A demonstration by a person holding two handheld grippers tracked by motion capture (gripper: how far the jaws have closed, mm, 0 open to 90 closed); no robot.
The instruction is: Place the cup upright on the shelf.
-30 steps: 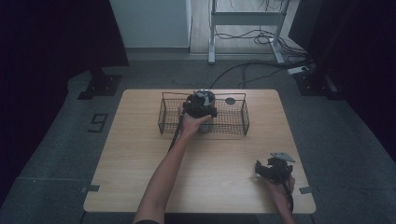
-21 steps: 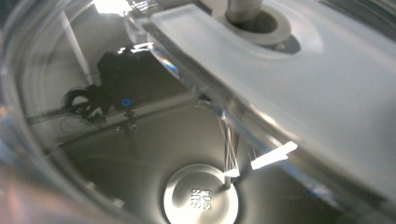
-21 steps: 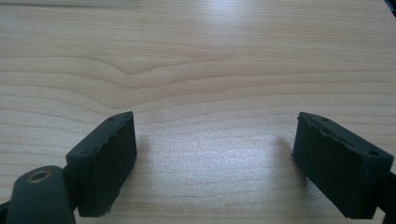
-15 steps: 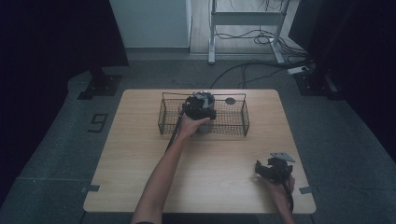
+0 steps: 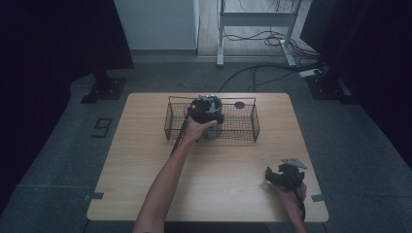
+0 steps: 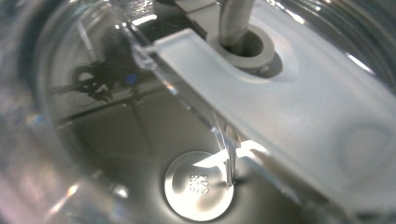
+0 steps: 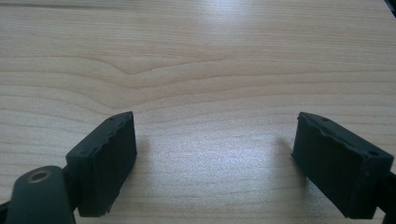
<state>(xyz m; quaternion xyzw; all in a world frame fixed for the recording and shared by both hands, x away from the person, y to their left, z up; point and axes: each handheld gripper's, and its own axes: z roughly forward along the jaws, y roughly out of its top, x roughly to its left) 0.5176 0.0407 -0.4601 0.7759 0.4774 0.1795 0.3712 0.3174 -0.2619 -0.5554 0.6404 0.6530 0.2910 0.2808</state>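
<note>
My left gripper (image 5: pixel 206 108) is held over the middle of a black wire basket (image 5: pixel 252 121) at the far side of the table, right down on a clear container (image 5: pixel 214 129). The left gripper view looks into this clear container (image 6: pixel 93 154): a frosted flat blade (image 6: pixel 289 121) hangs from a metal shaft (image 6: pixel 236 18), and a round embossed disc (image 6: pixel 198 184) marks its bottom. Its jaws are hidden. My right gripper (image 5: pixel 278 175) rests low near the table's front right corner. In its own view the right gripper (image 7: pixel 215 158) stands open over bare wood (image 7: pixel 196 56).
A small dark round thing (image 5: pixel 239 105) lies at the basket's right half, near its far wall. The wooden table (image 5: pixel 228 165) stretches bare between basket and right gripper. Cables and a desk frame (image 5: pixel 252 19) stand on the floor beyond.
None of note: the left gripper stays at the container in the basket, and the right gripper holds still.
</note>
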